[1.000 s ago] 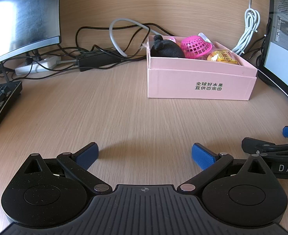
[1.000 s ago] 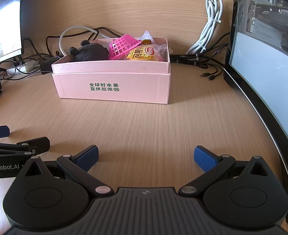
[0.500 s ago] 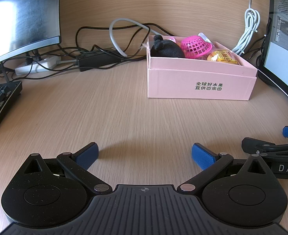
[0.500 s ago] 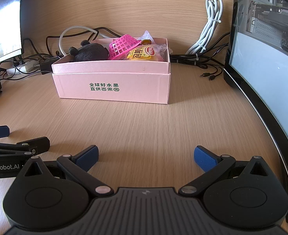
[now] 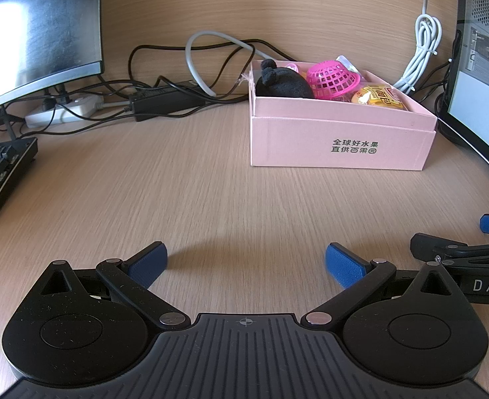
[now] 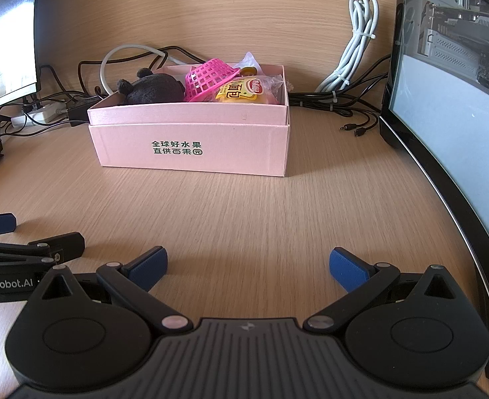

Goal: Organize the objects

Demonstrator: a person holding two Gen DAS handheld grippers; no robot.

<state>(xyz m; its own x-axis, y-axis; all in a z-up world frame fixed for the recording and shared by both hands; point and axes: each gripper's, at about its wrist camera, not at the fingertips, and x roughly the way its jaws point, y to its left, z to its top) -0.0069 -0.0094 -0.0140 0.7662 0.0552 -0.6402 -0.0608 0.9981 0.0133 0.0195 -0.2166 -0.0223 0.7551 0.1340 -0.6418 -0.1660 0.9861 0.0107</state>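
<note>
A pink cardboard box (image 5: 341,139) (image 6: 191,146) stands on the wooden desk ahead of both grippers. Inside it lie a black plush toy (image 5: 284,83) (image 6: 154,89), an overturned pink plastic basket (image 5: 331,78) (image 6: 208,78) and a yellow snack packet (image 5: 377,96) (image 6: 241,91). My left gripper (image 5: 246,264) is open and empty, low over the desk well short of the box. My right gripper (image 6: 247,266) is open and empty beside it. Each gripper shows at the edge of the other's view: the right (image 5: 460,252), the left (image 6: 28,249).
A monitor (image 5: 35,30) stands at the left and a keyboard (image 5: 2,173) below it. Another monitor (image 6: 450,106) lines the right side. A power strip (image 5: 61,113), an adapter and tangled cables (image 5: 211,63) lie behind the box; a white cable bundle (image 6: 354,50) hangs by the wall.
</note>
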